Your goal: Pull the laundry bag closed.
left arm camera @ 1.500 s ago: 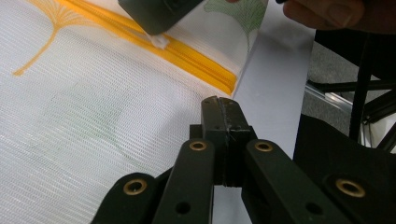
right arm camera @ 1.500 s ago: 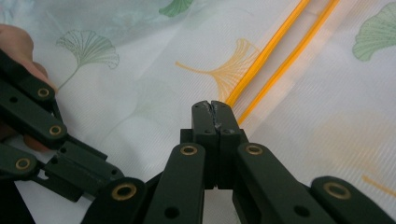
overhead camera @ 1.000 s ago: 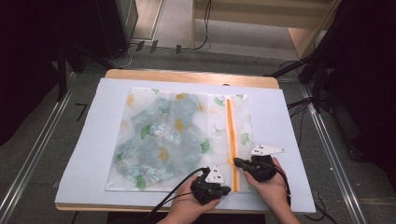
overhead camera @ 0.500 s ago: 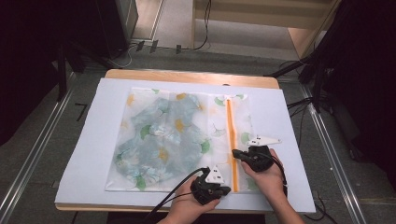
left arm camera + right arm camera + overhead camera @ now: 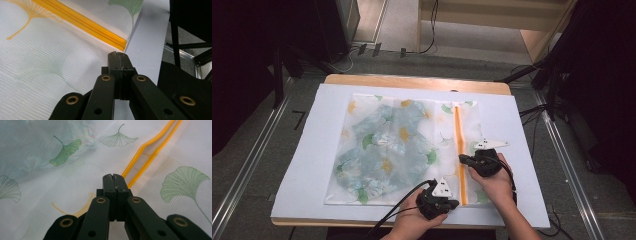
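A white mesh bag printed with ginkgo leaves lies flat on the table, with a blue-green patterned garment inside it. An orange zipper runs along its right side. My left gripper is shut on the bag's near edge, just beside the zipper's near end. My right gripper sits on the zipper about halfway along and is shut, the pull hidden under its jaws. In the right gripper view, the zipper is parted ahead of the right gripper. The left gripper rests where mesh meets sheet.
A white sheet covers the wooden table. Metal floor rails run along both sides. Cables and dark stand legs stand off the table's right side. Each gripper's black cable trails toward the near edge.
My right gripper has slid away from me along the zipper, farther up the bag. The left gripper has stayed at the near edge.
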`<state>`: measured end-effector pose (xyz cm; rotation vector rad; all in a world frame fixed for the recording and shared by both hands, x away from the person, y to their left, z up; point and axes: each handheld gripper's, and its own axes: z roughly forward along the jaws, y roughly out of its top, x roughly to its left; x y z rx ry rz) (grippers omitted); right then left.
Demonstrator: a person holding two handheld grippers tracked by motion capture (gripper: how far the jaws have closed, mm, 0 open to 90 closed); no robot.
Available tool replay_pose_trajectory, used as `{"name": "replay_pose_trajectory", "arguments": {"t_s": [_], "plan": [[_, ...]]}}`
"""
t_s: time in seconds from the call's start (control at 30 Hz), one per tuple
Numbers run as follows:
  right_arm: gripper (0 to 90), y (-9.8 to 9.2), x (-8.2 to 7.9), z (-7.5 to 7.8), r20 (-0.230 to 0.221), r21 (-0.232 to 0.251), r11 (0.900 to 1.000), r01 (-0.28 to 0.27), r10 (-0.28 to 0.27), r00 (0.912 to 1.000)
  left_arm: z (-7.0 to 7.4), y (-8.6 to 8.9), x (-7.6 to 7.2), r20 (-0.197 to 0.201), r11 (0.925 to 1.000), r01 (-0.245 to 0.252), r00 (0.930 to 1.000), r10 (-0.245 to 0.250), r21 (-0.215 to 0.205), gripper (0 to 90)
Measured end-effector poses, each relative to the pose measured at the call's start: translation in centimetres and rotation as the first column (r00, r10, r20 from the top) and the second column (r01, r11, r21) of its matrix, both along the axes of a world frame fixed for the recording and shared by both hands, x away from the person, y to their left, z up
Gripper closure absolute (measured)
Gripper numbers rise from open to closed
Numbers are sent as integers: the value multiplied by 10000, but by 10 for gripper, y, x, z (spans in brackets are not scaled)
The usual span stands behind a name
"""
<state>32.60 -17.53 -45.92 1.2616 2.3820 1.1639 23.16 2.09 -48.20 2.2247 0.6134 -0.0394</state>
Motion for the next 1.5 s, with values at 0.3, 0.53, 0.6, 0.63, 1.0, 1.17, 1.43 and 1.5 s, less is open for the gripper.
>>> {"name": "replay_pose_trajectory", "arguments": {"t_s": [0.3, 0.53, 0.6, 0.63, 1.0, 1.17, 1.43, 1.5], "plan": [[900, 3, 10, 1, -39, -133, 9999, 36, -36, 10000, 0, 0, 0, 12, 10000, 15, 10000, -15, 24, 900], [900, 2, 21, 1, -68, -91, 9998, 184, -185, 9998, 0, 0, 0, 10, 10000, 15, 10000, -15, 16, 900], [900, 2, 24, 0, -45, -177, 9997, 194, -195, 9998, 0, 0, 0, 9, 10000, 19, 10000, -19, 11, 900], [900, 3, 25, 0, -60, -160, 9996, 213, -214, 9998, 0, 0, 0, 14, 10000, 21, 10000, -21, 16, 900], [900, 3, 44, 0, -105, -189, 9993, 333, -335, 9994, 0, 0, 0, 23, 10000, 65, 10000, -65, 51, 900], [900, 3, 53, 1, -72, -105, 9982, 594, -594, 9982, 0, 0, 0, 46, 10000, 71, 10000, -71, 44, 900], [900, 6, 70, 3, 21, -261, 9967, 765, -765, 9971, 0, 0, 0, 38, 10000, 65, 10000, -65, 24, 900], [900, 6, 75, 3, -17, -193, 9967, 793, -794, 9968, 0, 0, 0, 40, 10000, 67, 10000, -67, 29, 900]]}}
